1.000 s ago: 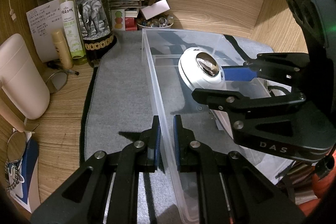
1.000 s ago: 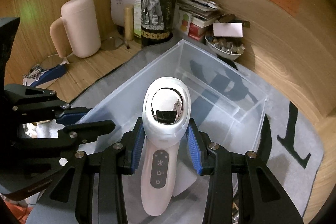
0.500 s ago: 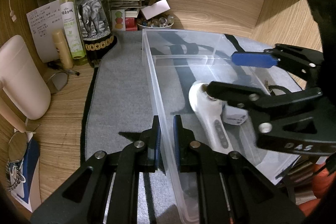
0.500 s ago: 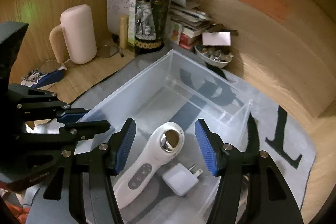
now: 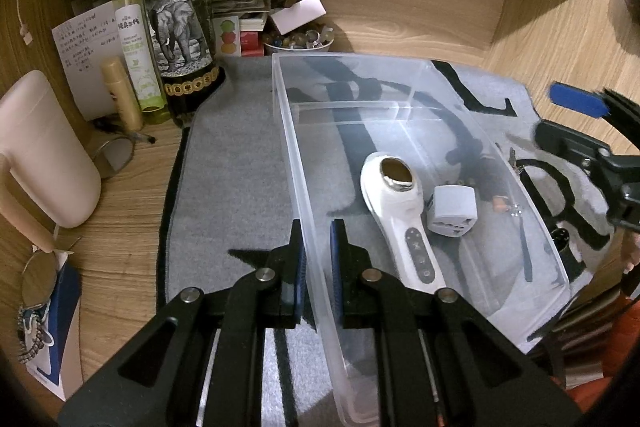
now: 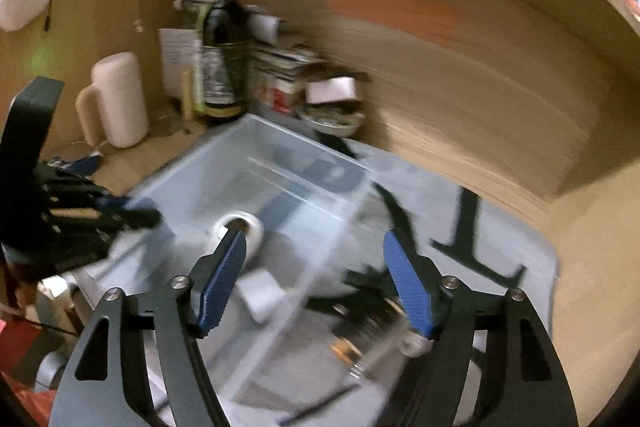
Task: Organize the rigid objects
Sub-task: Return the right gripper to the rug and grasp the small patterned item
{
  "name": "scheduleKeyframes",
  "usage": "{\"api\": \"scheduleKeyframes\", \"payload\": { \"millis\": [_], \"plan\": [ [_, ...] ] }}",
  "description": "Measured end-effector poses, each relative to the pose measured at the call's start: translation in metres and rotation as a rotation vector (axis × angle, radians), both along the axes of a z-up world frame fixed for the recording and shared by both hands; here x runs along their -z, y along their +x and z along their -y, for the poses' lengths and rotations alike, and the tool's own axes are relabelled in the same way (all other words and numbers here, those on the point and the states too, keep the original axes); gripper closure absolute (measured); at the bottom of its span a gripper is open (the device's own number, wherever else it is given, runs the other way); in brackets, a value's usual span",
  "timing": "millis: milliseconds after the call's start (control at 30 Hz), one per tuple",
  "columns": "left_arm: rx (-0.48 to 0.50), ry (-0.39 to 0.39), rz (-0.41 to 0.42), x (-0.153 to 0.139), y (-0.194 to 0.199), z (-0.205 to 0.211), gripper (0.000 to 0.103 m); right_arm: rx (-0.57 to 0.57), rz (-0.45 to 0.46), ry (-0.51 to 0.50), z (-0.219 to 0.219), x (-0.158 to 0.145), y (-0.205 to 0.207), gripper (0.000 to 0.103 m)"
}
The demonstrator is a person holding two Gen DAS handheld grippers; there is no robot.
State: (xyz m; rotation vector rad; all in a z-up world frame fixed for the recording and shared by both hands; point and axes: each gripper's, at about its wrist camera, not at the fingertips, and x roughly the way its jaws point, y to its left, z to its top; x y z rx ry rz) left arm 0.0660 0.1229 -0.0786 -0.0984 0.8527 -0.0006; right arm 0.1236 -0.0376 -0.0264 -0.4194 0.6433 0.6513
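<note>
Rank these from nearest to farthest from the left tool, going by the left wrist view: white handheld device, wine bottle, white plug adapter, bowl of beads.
1. White handheld device, in the bin just right of the left tool.
2. White plug adapter, beside the device, further right.
3. Wine bottle, far left on the desk.
4. Bowl of beads, at the back wall beyond the bin; close to the bottle's range.

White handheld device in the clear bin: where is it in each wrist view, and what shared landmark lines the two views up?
Left wrist: the white handheld device lies on the clear bin floor, right of centre, beside a white plug adapter.
Right wrist: blurred; its round head shows lower left of centre, partly behind one finger of the right gripper, whose jaws are opening and hold nothing.
Shared landmark: the dark wine bottle behind the bin.
</note>
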Motion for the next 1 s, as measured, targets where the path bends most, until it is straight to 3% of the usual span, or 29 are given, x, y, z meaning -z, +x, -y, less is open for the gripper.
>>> {"api": "scheduleKeyframes", "payload": {
  "millis": [367,767,833,900,1000],
  "plan": [
    [-0.019,0.030,-0.023,-0.001,0.000,0.006,0.093,0.180,-0.071,-0.008,0.081,0.022,-0.001,0.033],
    [-0.033,0.039,-0.032,-0.001,0.001,0.009,0.093,0.208,-0.206,0.012,0.109,0.075,-0.031,0.034],
    [-0.034,0.038,-0.032,-0.001,0.001,0.009,0.092,0.203,-0.221,0.012,0.109,0.082,-0.034,0.042],
    [-0.033,0.037,-0.031,-0.001,0.002,0.009,0.092,0.191,-0.246,0.005,0.109,0.089,-0.035,0.070],
    [-0.032,0.039,-0.031,-0.001,0.001,0.009,0.092,0.191,-0.262,0.025,0.112,0.092,-0.033,0.073]
  ]
}}
